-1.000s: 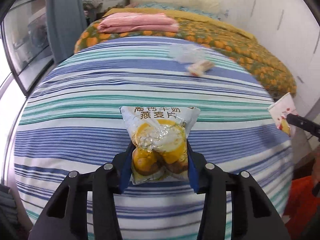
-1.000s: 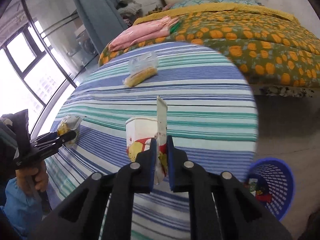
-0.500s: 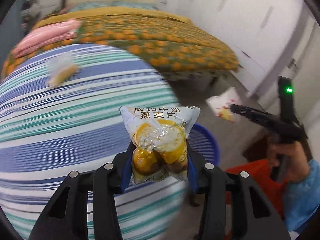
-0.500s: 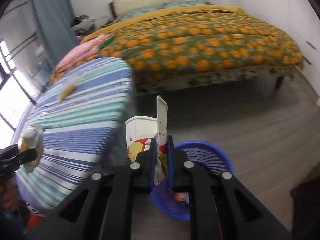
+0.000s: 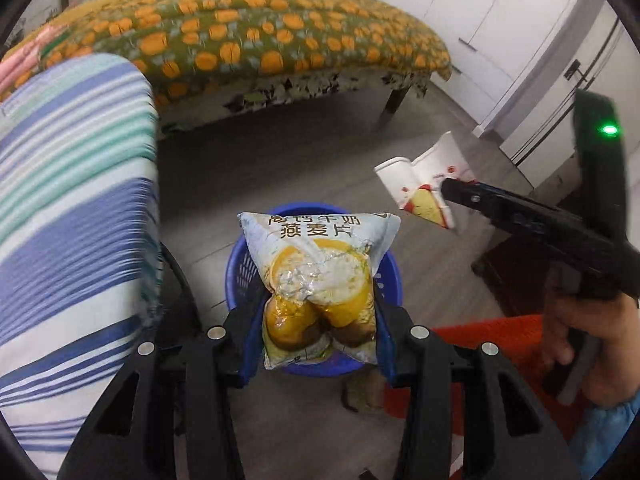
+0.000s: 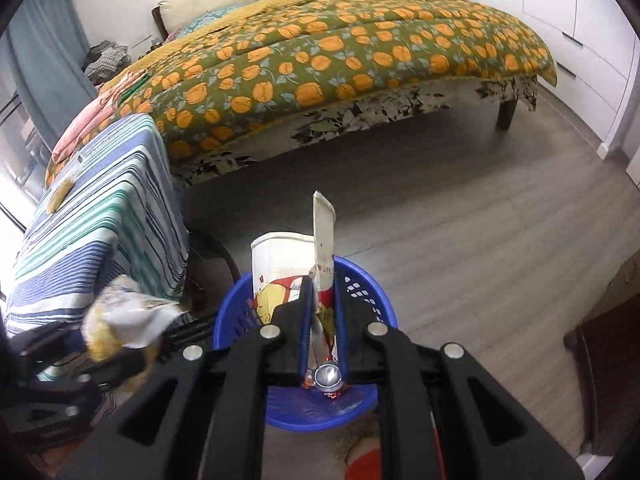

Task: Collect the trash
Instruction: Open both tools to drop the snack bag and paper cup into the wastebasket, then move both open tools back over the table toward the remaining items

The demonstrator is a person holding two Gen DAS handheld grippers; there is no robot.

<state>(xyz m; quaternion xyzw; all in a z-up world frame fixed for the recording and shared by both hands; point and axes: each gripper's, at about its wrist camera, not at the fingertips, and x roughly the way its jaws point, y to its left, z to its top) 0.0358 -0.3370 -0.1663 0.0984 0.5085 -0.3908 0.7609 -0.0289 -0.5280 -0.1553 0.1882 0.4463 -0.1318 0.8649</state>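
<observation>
My left gripper is shut on a puffy white and yellow oatmeal packet, held right over the blue plastic basket on the floor. My right gripper is shut on a flattened white paper cup with a red and yellow print, above the same basket. In the left wrist view the right gripper comes in from the right with the cup, a hand behind it. In the right wrist view the oatmeal packet shows at lower left. Some trash lies in the basket.
A table under a blue and green striped cloth stands left of the basket, with a small snack bag on its far part. Behind is a bed with an orange-patterned quilt. White cupboards line the right wall. Grey wooden floor surrounds the basket.
Both grippers have swung from over the striped table to the right and down, and now hang above the blue basket. Each keeps its hold on its piece of trash.
</observation>
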